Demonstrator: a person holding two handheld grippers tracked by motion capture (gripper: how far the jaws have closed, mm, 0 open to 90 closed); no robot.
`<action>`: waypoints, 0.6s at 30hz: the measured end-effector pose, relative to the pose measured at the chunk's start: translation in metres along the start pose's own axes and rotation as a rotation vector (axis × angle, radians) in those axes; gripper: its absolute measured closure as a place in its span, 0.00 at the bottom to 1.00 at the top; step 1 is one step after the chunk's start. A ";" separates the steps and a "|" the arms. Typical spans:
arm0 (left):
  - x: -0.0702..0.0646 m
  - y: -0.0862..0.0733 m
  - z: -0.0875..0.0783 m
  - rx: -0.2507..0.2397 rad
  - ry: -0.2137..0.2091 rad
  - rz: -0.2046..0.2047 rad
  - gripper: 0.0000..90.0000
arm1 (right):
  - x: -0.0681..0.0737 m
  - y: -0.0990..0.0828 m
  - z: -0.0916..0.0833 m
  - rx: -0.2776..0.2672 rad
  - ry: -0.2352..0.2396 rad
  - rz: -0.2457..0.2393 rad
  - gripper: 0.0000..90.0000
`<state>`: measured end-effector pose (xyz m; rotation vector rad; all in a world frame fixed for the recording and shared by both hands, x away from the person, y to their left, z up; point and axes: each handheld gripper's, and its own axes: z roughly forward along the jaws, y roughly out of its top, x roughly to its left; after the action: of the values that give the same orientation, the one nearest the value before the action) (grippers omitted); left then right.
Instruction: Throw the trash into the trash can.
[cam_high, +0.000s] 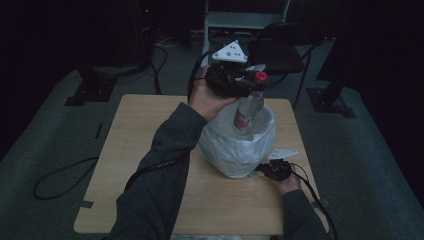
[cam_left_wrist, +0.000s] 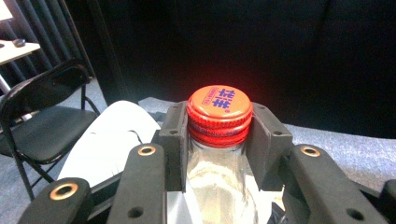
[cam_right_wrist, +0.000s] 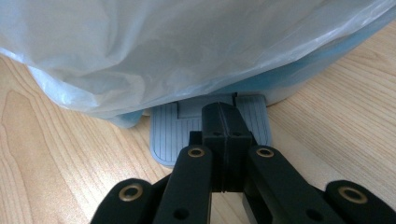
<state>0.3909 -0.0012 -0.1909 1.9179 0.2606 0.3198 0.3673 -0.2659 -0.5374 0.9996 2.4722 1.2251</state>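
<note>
My left gripper (cam_high: 252, 80) pinches the bottle (cam_high: 247, 111) by its red cap (cam_left_wrist: 219, 113), held over the bagged bin (cam_high: 239, 145), not yet dropped in. My right gripper (cam_right_wrist: 223, 140), jaws pressed together, presses the bin's pedal (cam_right_wrist: 173, 133) on the table (cam_high: 135, 130).

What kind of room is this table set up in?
Probably a recording studio or lab: dark curtains all round, a lone wooden table on grey carpet, loose cables and a folding chair.
</note>
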 end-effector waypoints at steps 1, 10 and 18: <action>0.000 0.000 0.000 0.001 0.000 0.001 0.70 | 0.000 0.000 0.000 0.000 0.000 0.000 1.00; 0.000 0.000 0.001 -0.001 0.003 0.010 0.70 | 0.000 0.000 0.000 0.000 0.000 0.000 1.00; -0.001 -0.002 0.001 -0.014 0.006 0.027 0.69 | 0.000 0.000 0.000 0.001 0.000 -0.001 1.00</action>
<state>0.3900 -0.0020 -0.1930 1.9082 0.2361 0.3450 0.3674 -0.2658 -0.5373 0.9988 2.4730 1.2237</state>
